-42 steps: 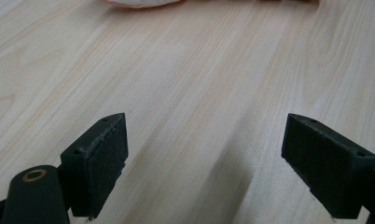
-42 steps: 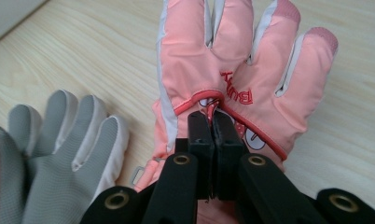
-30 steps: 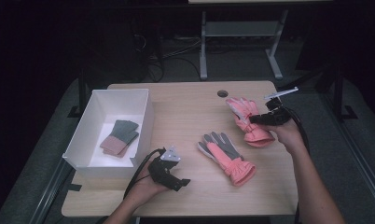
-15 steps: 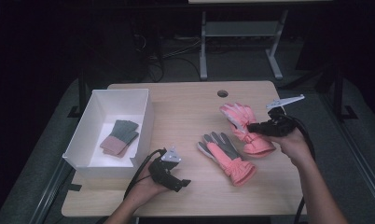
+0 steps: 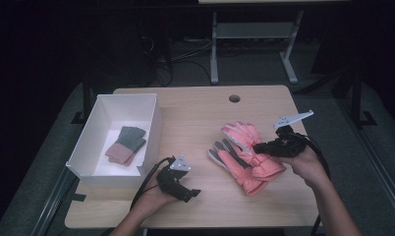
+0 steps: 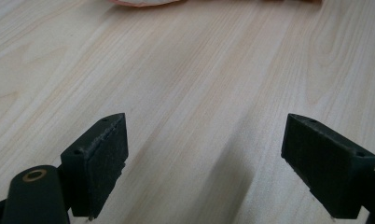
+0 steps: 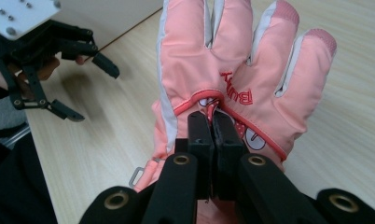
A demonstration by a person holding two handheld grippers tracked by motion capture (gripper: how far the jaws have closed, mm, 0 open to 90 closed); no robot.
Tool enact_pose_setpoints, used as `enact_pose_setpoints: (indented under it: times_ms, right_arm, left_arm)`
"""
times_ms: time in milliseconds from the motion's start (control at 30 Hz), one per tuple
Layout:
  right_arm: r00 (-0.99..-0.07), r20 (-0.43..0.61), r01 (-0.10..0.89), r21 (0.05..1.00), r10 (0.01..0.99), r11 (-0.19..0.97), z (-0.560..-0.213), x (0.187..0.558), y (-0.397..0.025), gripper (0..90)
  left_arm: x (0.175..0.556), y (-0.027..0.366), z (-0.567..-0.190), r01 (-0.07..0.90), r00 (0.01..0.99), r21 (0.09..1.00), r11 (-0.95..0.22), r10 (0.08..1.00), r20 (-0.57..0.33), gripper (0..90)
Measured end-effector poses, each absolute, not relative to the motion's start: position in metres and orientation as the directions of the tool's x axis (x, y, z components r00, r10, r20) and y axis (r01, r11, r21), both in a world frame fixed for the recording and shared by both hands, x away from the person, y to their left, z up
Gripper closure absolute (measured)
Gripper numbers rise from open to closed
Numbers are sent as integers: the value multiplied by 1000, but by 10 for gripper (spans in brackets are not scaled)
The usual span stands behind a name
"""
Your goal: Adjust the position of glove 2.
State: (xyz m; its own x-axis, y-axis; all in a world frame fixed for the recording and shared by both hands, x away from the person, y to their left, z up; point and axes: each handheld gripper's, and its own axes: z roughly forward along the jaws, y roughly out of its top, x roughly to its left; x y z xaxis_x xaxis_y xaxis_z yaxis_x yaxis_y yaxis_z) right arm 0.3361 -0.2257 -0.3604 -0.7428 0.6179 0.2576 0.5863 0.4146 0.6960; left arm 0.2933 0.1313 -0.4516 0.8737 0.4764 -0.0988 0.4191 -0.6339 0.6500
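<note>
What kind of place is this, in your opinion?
Probably a lab or recording workspace, not a home: a light wooden desk with a cable hole, tangled cables on the dark floor, and a grey metal frame stand behind the desk.

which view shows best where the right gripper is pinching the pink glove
The right gripper view: the right gripper has its jaws shut on the back of the pink glove, by the red printing. The high view shows that glove lying across the other glove, with the grip hidden. The left gripper view catches a pink edge.
</note>
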Motion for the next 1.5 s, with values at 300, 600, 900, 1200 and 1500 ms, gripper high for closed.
enact_pose_setpoints:
  times_ms: [300,600,900,1200,1500]
  right_arm:
    - [-764,255,582,668,593,464,-368,336,-203,881]
    - [-757,250,600,633,604,490,-379,340,-192,881]
    - [-750,226,611,596,622,521,-391,343,-183,879]
    - [-760,223,603,592,611,534,-402,344,-178,827]
    - [-742,217,573,695,635,433,-380,334,-199,633]
  left_arm:
    - [293,131,-452,418,875,649,-636,474,-99,142]
    - [293,130,-453,417,876,644,-641,472,-98,142]
    - [292,128,-453,419,876,643,-641,473,-100,142]
    - [292,128,-453,412,880,635,-653,465,-94,147]
    - [294,130,-451,429,872,644,-633,475,-114,264]
